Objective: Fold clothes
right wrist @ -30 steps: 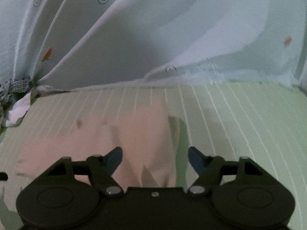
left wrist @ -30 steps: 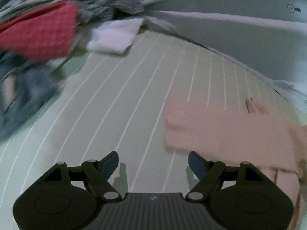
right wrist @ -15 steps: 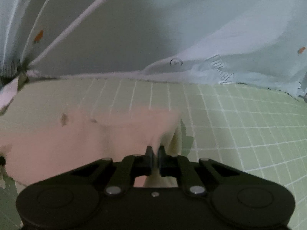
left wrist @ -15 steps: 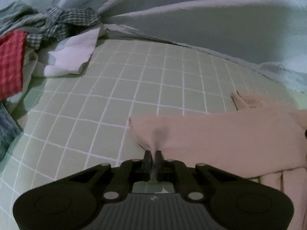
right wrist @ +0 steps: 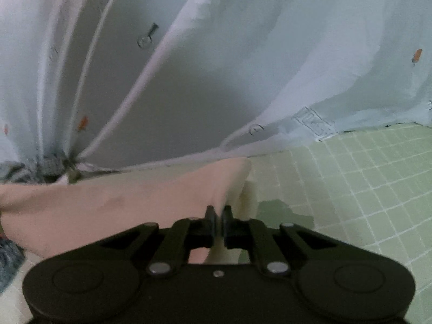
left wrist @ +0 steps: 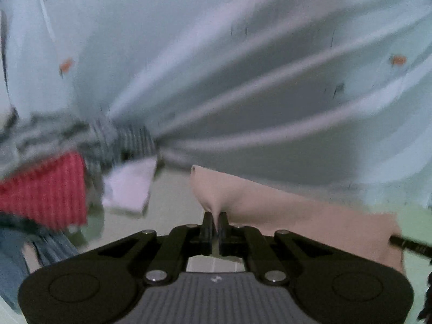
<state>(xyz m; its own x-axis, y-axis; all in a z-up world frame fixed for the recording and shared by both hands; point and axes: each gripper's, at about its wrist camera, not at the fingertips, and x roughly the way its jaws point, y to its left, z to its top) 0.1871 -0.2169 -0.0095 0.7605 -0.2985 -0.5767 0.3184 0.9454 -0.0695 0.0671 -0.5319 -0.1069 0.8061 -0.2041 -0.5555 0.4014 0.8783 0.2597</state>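
Observation:
A pale pink garment hangs lifted between both grippers above the green checked sheet. My left gripper is shut on one edge of it, the cloth pinched into a point between the black fingers. In the right wrist view the same pink garment stretches away to the left, and my right gripper is shut on its near right corner. The cloth sags slightly between the two grips, and its lower part is hidden behind the gripper bodies.
A heap of clothes lies at the left: a red checked piece, a grey checked one, a white one and denim. A pale blue curtain with small prints hangs behind the sheet.
Both grippers went from open above the flat pink garment to shut on its edges. The left one has since risen sharply, pulling the cloth off the sheet; the right rose a little.

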